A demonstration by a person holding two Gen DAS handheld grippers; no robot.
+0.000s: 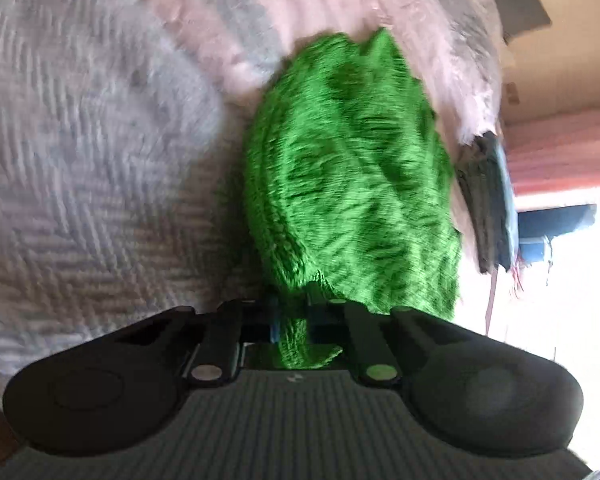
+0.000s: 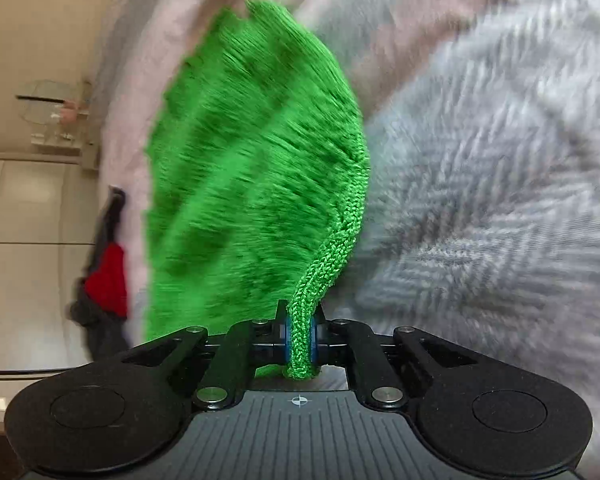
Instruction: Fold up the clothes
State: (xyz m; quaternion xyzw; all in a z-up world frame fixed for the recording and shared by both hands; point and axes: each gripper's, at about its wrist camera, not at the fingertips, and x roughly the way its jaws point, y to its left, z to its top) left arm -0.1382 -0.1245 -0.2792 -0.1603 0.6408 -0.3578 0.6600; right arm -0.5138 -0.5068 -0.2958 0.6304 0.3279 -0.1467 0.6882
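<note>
A bright green knitted garment (image 1: 348, 184) hangs lifted over a bed, held at two points. In the left wrist view my left gripper (image 1: 294, 328) is shut on a bunched edge of it, and the knit spreads away ahead of the fingers. In the right wrist view my right gripper (image 2: 299, 338) is shut on a ribbed hem of the same green knit (image 2: 256, 168), which fans out up and to the left. Both views are blurred by motion. The clamped fabric hides both sets of fingertips.
A grey and pink herringbone bedspread (image 1: 92, 152) (image 2: 480, 184) fills the background. A dark folded stack (image 1: 488, 200) lies at the bed's edge. Red and dark clothes (image 2: 106, 280) sit by the bed side, with pale cabinets (image 2: 28, 208) beyond.
</note>
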